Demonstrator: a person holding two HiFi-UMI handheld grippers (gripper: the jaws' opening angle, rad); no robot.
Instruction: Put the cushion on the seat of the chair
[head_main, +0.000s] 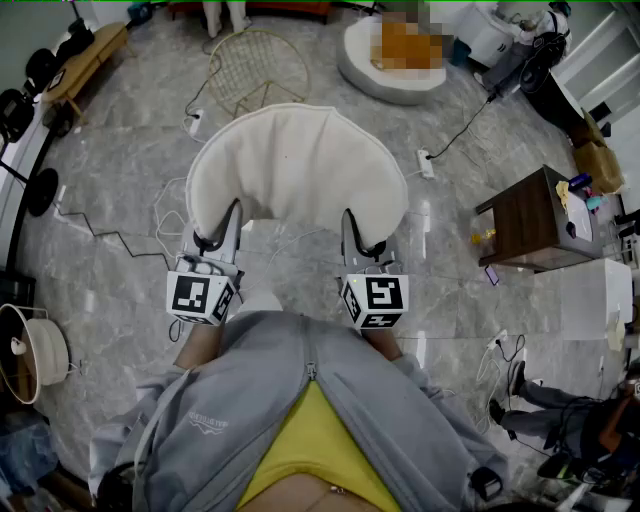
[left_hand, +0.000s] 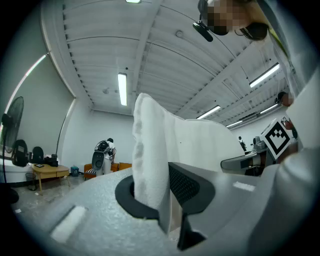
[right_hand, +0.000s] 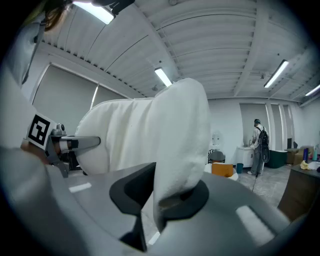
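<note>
A thick white half-round cushion (head_main: 297, 165) hangs above the marble floor in front of me, held by its near edge. My left gripper (head_main: 230, 218) is shut on the cushion's left corner. My right gripper (head_main: 352, 228) is shut on its right corner. In the left gripper view the cushion (left_hand: 150, 150) is pinched between the dark pads of the left gripper (left_hand: 162, 197). In the right gripper view the fabric (right_hand: 175, 130) is squeezed in the right gripper (right_hand: 159, 197). A gold wire-frame chair (head_main: 258, 68) with a bare seat stands on the floor beyond the cushion.
A round white seat (head_main: 352, 62) stands at the far right of the wire chair. A dark wooden side table (head_main: 528, 222) is at the right. Power strips and cables (head_main: 425, 162) lie on the floor. A low table (head_main: 88, 58) is at far left. A person (right_hand: 260, 145) stands in the background.
</note>
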